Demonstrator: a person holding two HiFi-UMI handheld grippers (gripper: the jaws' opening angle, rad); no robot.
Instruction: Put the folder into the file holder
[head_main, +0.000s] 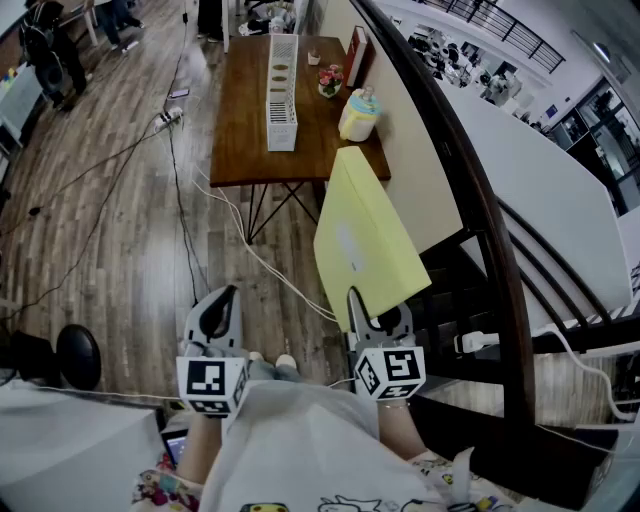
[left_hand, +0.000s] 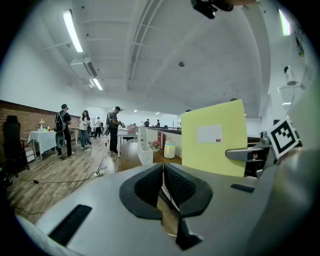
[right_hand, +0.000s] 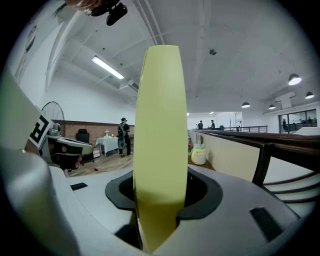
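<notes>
Head view: right hand-held gripper (head_main: 378, 318) clamps the folder (head_main: 365, 235), well short of the holder (head_main: 282, 90) on the surface (head_main: 235, 140); left hand-held gripper (head_main: 218, 315) is closed on nothing. Carry step, I'd say. Next: get closer, line up a slot.

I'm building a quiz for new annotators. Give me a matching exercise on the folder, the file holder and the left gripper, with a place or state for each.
Things:
1. folder
2. file holder
3. left gripper

Places or states:
A. stands on the wooden table
B. jaws together, nothing between them
C. clamped in the right gripper

Pairs: 1-C, 2-A, 3-B
</notes>
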